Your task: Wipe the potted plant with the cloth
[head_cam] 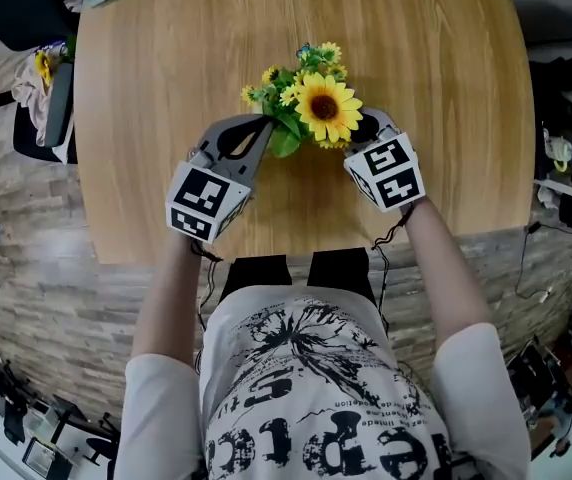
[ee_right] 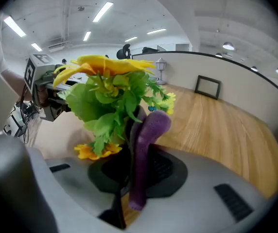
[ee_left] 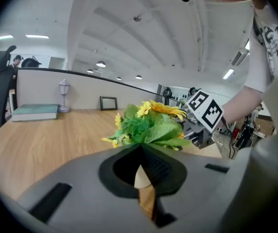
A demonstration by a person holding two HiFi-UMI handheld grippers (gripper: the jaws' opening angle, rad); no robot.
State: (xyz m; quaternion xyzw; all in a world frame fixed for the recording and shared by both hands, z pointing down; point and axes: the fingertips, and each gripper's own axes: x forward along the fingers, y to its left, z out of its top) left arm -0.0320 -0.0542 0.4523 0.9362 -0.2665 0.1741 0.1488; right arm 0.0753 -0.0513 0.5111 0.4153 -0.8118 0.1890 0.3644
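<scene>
A potted plant point(head_cam: 311, 108) with a big sunflower, small yellow blooms and green leaves stands mid-table on the wooden table point(head_cam: 146, 88); its pot is hidden under the foliage. My left gripper point(head_cam: 266, 121) sits just left of the leaves, jaws shut with nothing between them; in the left gripper view its tips point(ee_left: 140, 147) point at the plant point(ee_left: 151, 125). My right gripper point(head_cam: 361, 128) is close on the plant's right side. Its jaws point(ee_right: 131, 154) are shut on a purple cloth point(ee_right: 146, 140), which sticks up right beside the leaves point(ee_right: 107, 98).
A small picture frame point(ee_left: 108, 102), a white lamp point(ee_left: 63, 95) and a flat book stack point(ee_left: 34, 111) stand along the table's far edge by a low partition. An office chair point(head_cam: 41, 108) stands off the table's left side. The near table edge is at the person's lap.
</scene>
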